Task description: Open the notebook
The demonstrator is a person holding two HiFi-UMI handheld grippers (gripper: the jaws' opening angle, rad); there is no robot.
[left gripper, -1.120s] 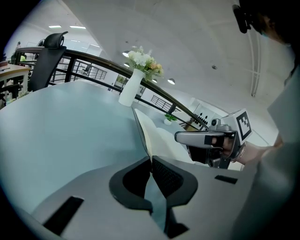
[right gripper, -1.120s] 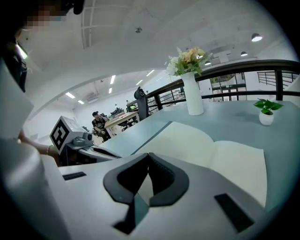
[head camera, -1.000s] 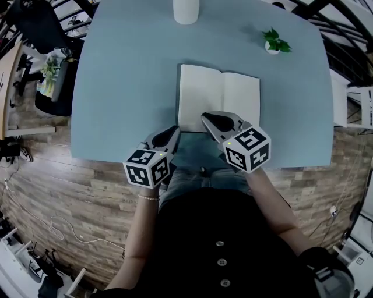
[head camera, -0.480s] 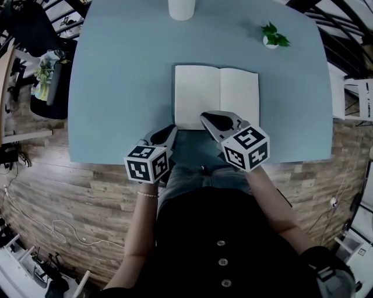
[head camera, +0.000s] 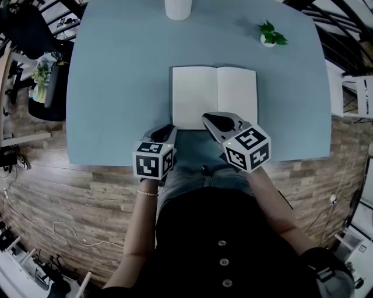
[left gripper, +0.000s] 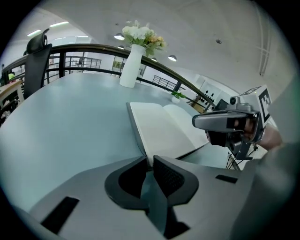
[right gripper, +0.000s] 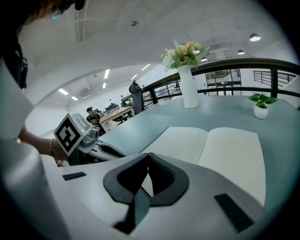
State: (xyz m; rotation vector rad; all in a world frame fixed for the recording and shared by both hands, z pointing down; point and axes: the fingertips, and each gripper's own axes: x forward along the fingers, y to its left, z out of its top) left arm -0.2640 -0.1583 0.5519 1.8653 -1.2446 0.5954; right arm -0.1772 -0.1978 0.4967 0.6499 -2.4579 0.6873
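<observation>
The notebook [head camera: 214, 96] lies open and flat on the blue-grey table [head camera: 116, 87], showing two blank white pages. My left gripper [head camera: 169, 129] sits just off its near-left corner, over the table's front edge. Its jaws are opening by a narrow gap with nothing between them, and the notebook's [left gripper: 164, 126] left edge lies just beyond the left gripper's [left gripper: 149, 161] tips. My right gripper [head camera: 205, 117] hovers at the notebook's near edge, around the spine. In the right gripper view the right gripper's [right gripper: 149, 157] tips meet, with nothing held, above the notebook's [right gripper: 211, 150] left page.
A white vase [head camera: 178, 9] with flowers [right gripper: 185, 51] stands at the table's far edge. A small potted plant [head camera: 269, 35] sits at the far right. Office chairs [head camera: 49, 87] stand left of the table, a white stool [head camera: 358, 96] to its right.
My left gripper has sunk and tipped further nose-down beside the notebook's near-left corner, shifting slightly right in the head view. The right gripper and the notebook have stayed put.
</observation>
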